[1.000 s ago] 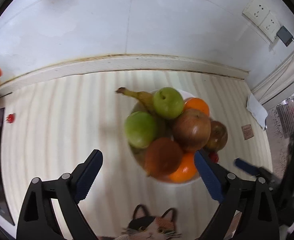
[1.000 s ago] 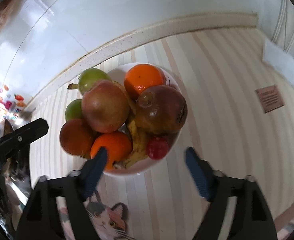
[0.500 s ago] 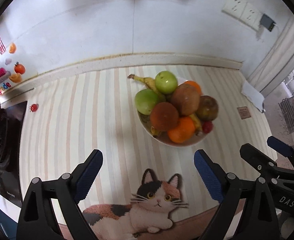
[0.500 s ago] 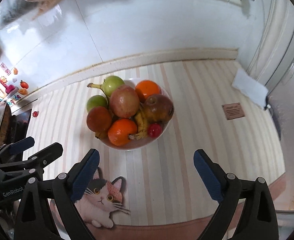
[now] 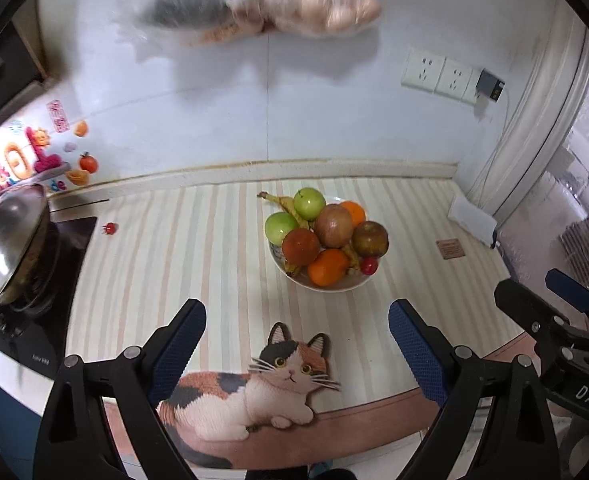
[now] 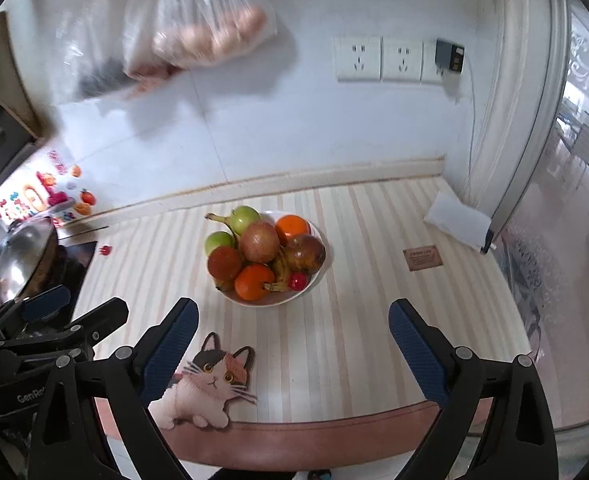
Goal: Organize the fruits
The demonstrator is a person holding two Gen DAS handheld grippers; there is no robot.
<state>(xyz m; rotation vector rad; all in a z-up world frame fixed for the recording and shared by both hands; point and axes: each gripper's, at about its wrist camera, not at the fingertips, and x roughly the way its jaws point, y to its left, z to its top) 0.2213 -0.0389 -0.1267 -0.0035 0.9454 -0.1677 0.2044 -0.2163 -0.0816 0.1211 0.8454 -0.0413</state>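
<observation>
Both grippers hang above the near edge of the striped cream counter mat, tipped forward and downward toward the fruit. The left gripper has its black arms and blue-padded fingers spread wide, with nothing between them but the mat and the calico cat picture printed at its front edge. The right gripper sits just beside it on the right, pitched at much the same angle; its jaws are wide apart and nothing is caught between its blue pads either. Each tool shows at the edge of the other's view, so they are side by side and near each other.

The shallow white bowl stands on the mat well ahead of both grippers, clear of every finger. It is heaped with two green apples, two oranges, reddish-brown round fruits, bananas tucked among them, and a small red fruit at the bowl's right rim.

To the left, a steel pan lid sits over a black stove. Two clear plastic bags hang against the white tiled wall above, blurred.
</observation>
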